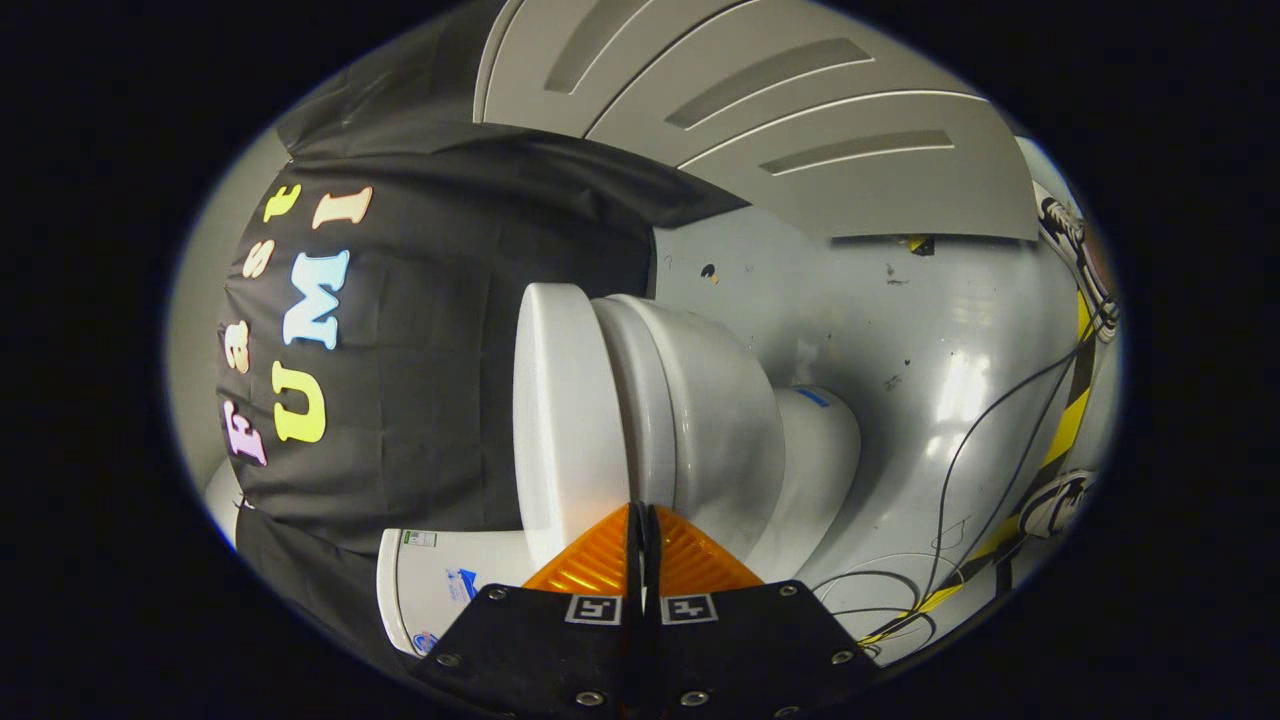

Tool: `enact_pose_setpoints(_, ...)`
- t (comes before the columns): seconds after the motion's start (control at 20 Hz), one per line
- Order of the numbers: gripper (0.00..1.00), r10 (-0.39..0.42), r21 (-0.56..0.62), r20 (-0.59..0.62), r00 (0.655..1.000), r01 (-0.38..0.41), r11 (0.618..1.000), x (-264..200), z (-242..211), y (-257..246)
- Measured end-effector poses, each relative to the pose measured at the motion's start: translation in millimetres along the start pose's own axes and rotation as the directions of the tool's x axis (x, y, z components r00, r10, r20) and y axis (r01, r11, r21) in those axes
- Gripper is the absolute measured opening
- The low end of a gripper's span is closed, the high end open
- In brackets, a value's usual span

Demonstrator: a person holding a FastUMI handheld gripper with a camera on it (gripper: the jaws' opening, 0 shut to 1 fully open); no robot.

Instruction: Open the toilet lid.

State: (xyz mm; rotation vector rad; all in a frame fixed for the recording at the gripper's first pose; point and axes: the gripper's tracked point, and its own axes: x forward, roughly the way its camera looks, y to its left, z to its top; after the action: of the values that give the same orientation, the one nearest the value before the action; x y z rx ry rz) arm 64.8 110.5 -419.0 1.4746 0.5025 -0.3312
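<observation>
Toilet lid (565,420) raised, your tongs (643,520) pressed together at its edge.

The view is rolled sideways: you see the lid standing away from the seat (650,400) and bowl (730,420), backed by the black cloth wall. Your tongs' fingers meet with nothing visibly between them, tips just at the lid-seat gap. The tank (440,585) lies beside the tongs. Beyond the bowl, cables (960,470) trail over the grey floor (900,320) toward yellow-black tape (1065,425).

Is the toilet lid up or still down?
Down: the lid lies flat against the bowl, no gap showing. The claw is shut, tips at its edge.
</observation>
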Motion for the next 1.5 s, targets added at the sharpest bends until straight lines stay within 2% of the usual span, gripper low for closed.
enact_pose_setpoints(0.2,0.00,-0.041,-0.094,0.011,0.999,0.042,0.995,-3.4,-1.5,3.8)
enact_pose_setpoints(0.4,0.00,-0.067,-0.228,0.034,0.997,0.073,0.971,-9.2,2.3,13.9)
enact_pose_setpoints(0.65,0.00,-0.098,-0.248,0.071,0.993,0.113,0.962,-16.3,1.6,24.1)
enact_pose_setpoints(0.8,0.00,-0.106,-0.309,0.091,0.990,0.129,0.942,-22.8,0.5,38.5)
enact_pose_setpoints(1.15,0.00,-0.105,-0.485,0.155,0.982,0.169,0.858,-41.6,-2.5,76.9)
enact_pose_setpoints(1.5,0.00,-0.064,-0.673,0.247,0.967,0.219,0.707,-63.5,-19.3,129.3)
